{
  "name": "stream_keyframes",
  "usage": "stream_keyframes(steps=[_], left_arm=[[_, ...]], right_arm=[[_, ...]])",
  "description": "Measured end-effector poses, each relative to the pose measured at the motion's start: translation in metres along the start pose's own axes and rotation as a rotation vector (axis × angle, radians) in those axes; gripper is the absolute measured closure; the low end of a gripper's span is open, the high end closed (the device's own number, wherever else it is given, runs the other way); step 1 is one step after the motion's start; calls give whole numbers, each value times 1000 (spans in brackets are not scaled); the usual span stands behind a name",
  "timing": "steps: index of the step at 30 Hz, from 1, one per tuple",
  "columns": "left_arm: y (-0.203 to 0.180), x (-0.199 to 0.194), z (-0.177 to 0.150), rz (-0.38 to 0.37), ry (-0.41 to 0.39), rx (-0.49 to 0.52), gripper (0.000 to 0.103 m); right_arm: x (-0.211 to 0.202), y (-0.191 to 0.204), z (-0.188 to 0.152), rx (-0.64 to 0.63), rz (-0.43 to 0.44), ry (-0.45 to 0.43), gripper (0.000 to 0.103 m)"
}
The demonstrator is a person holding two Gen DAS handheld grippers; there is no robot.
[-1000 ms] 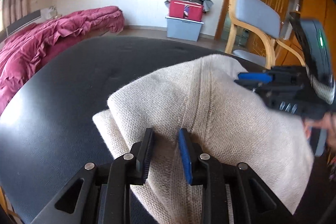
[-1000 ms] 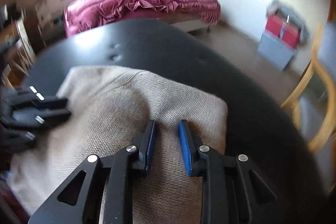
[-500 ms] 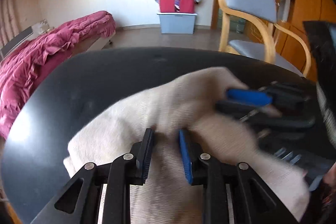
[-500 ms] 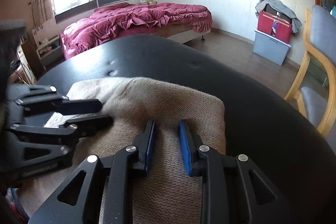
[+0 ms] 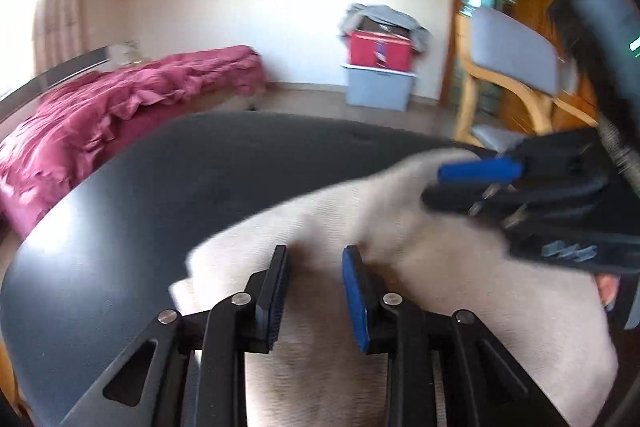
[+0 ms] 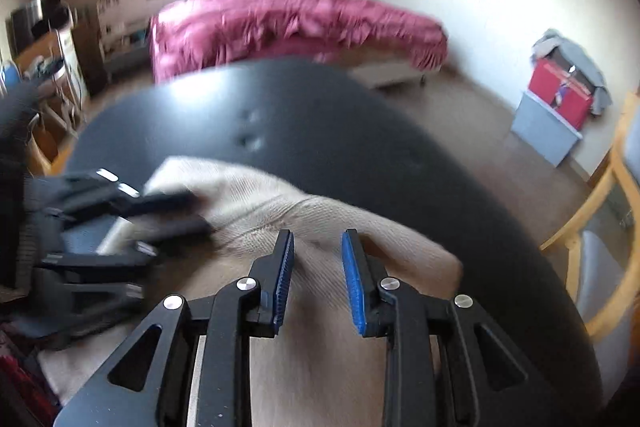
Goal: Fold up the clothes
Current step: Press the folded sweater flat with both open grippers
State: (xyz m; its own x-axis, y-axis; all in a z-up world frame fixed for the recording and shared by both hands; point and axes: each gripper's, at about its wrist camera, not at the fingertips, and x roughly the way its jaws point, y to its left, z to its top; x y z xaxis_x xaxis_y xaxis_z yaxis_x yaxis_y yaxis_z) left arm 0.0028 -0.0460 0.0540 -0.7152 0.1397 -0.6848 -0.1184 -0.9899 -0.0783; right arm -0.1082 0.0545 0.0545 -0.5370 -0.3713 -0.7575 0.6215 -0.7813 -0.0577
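Knitwear lies bunched on the dark round table [image 5: 168,195]: a beige sweater [image 5: 460,339], folded over on itself, sits at the near edge, right under both of my tools. My left gripper [image 5: 316,267] hovers low over the cloth with its jaws narrowly parted; a raised fold of the knit runs up between the pads, but blur keeps me from telling whether they pinch it. My right gripper [image 6: 318,251] stands with a similar narrow gap, and a ridge of the sweater [image 6: 320,367] rises into that gap; again I cannot tell whether the pads press on it. In the left wrist view my right tool comes in from the right side, its blue finger lying over the far part of the garment. In the right wrist view my left tool sits at the left, smeared by motion. Beyond the table are a bed with a crimson quilt [image 6: 288,23], a wooden chair [image 5: 516,75] and a red box on a grey bin [image 5: 378,67].
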Motion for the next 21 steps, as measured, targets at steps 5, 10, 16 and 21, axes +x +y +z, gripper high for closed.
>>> stream_keyframes(steps=[5, 10, 16, 21], left_arm=[[20, 13, 1, -42, 35, -105, 71], [15, 13, 1, -31, 27, -91, 71], [41, -12, -3, -115, -7, -211, 75], [23, -52, 3, -113, -101, -155, 76]], right_arm=[[33, -39, -1, 219, 14, 32, 78], [32, -43, -6, 252, 23, 4, 78], [-48, -62, -28, 390, -24, -196, 75], [-70, -38, -52, 300, -31, -194, 75]])
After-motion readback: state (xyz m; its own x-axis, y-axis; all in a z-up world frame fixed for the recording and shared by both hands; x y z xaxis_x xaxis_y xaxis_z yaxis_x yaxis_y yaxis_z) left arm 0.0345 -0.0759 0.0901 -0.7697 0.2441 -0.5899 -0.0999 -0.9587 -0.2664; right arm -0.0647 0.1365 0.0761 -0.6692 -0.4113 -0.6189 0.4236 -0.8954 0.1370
